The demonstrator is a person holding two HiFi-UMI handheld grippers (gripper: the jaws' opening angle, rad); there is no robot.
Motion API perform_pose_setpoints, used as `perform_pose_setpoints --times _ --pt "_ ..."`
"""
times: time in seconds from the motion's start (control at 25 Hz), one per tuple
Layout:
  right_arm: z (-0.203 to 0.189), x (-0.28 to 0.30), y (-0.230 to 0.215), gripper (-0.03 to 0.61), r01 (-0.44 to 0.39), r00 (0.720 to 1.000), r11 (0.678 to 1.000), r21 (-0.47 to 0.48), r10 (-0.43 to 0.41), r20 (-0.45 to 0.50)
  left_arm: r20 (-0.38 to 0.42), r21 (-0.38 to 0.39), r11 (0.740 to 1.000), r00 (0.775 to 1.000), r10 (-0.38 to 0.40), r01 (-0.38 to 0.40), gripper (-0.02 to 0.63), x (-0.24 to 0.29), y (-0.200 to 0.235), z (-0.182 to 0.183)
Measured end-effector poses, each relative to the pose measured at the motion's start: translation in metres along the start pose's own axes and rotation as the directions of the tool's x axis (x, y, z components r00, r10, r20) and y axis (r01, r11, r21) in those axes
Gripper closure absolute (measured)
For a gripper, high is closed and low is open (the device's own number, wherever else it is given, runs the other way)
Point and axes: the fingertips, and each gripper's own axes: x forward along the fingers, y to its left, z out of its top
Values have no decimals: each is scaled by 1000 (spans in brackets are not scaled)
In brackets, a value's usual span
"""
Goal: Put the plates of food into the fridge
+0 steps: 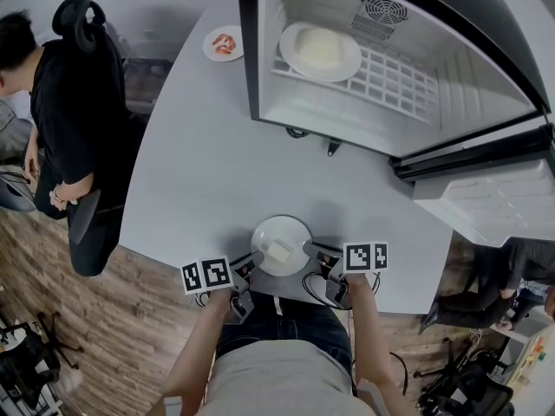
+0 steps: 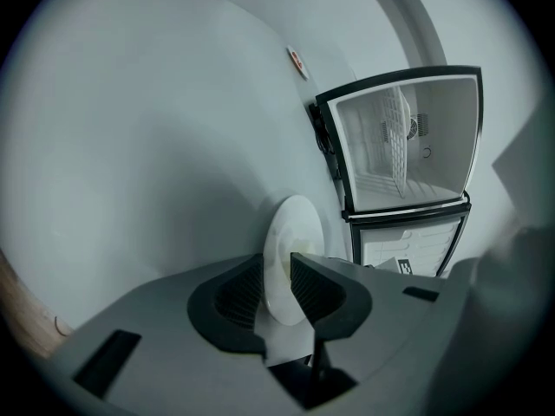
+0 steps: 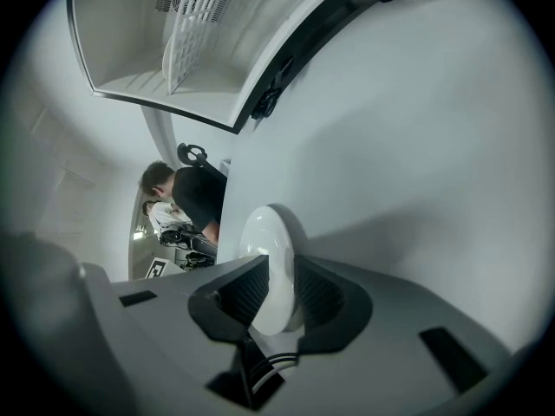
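Grey left tool (image 1: 255, 257), right tool (image 1: 309, 248); black ribbed pads (image 2: 238, 297), marker cubes (image 1: 206, 275)

Three plates of food (image 1: 281, 246) (image 1: 320, 51) (image 1: 224, 43), two tools (image 1: 257, 256) (image 1: 308, 248), one fridge (image 1: 451, 120), one table (image 1: 208, 172), two bystanders (image 1: 65, 102) (image 1: 512, 271).

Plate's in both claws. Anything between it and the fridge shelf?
Nothing visible stands on the table between the plate and the open fridge. The shelf already carries another plate at its left; its right part is free.
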Motion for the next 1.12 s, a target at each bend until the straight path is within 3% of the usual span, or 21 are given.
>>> perform_pose_setpoints --times 0.24,0.56,0.76,1.12 --pt "0 -1 -5 538 -7 1000 999 54 6 23 3 -27 999 1000 21 -21 571 0 7 -2" --pt "13 -14 15 551 -101 989 991 83 90 121 61 -58 996 996 -60 63 581 -10 -12 10" --pt "38 -33 44 552 -152 968 986 66 135 212 123 -23 991 984 -129 133 585 -23 -50 31" --pt "93 -83 98 551 -133 916 991 -11 127 381 162 7 973 960 -228 230 591 -35 -131 69"
